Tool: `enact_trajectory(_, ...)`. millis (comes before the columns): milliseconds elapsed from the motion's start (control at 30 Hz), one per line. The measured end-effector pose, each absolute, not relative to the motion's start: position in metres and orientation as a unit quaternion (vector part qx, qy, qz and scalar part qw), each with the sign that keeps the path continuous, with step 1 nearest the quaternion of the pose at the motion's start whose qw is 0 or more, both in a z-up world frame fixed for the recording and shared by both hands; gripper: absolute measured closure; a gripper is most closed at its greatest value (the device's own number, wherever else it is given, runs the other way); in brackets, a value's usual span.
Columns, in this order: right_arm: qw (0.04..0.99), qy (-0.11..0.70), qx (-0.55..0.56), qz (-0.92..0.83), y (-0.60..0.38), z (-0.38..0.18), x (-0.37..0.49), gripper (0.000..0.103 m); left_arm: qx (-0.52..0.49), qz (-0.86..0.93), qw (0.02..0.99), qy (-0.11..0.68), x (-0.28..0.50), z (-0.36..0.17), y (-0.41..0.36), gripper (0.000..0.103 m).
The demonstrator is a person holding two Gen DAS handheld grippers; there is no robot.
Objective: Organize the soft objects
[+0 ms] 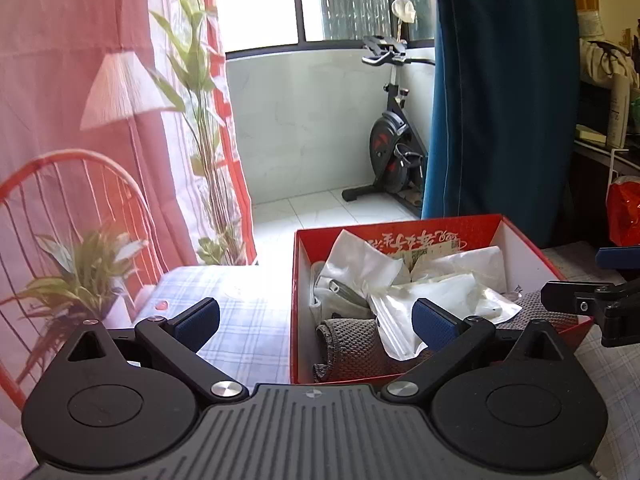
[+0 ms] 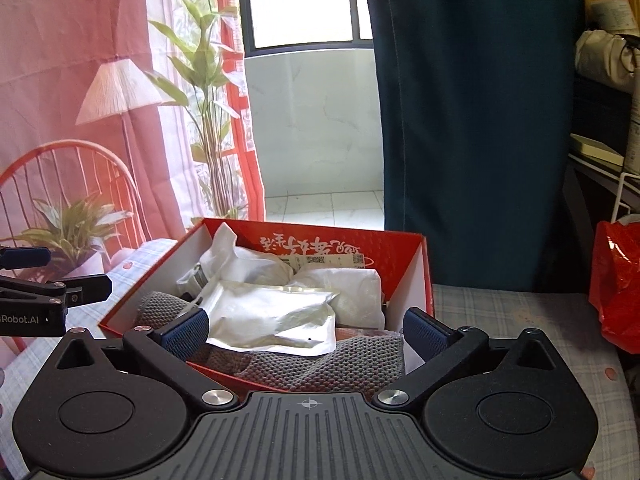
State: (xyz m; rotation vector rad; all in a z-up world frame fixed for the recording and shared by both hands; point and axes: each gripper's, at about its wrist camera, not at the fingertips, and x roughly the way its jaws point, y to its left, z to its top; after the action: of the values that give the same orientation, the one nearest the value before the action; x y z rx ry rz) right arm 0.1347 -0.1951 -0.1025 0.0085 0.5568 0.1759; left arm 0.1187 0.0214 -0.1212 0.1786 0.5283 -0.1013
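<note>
I have both grippers above the red box (image 2: 424,280) on the checked worktop (image 1: 240,320). Left gripper (image 1: 316,320) jaws are spread and empty; right gripper (image 2: 306,330) jaws stand wide, holding nothing. The grey cloth (image 2: 320,364), silver pouch (image 2: 272,316) and white bags (image 1: 360,264) lie inside the box.

The left tool (image 1: 316,320) fills the lower frame, its blue pads wide apart and empty. Behind it, right of centre, a red box (image 1: 298,304) on the checked worktop (image 1: 248,328) holds white bags (image 1: 440,280) over grey knitted cloth (image 1: 356,344). The right tool (image 1: 592,280) enters at the right edge.
</note>
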Motion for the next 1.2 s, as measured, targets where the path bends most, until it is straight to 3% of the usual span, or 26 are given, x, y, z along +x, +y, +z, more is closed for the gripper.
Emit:
enact_trajectory(733, 0.982, 0.188, -0.004, 0.026, -0.187, 0.011, -0.031, 0.0, 0.053, -0.054, 0.982, 0.172, -0.04, -0.016, 0.023, 0.0)
enact_trajectory(1200, 0.986, 0.165, 0.005, 0.019, -0.184, 0.036, -0.09, 0.0, 0.037, -0.056, 0.985, 0.157, -0.085, -0.001, 0.031, 0.0)
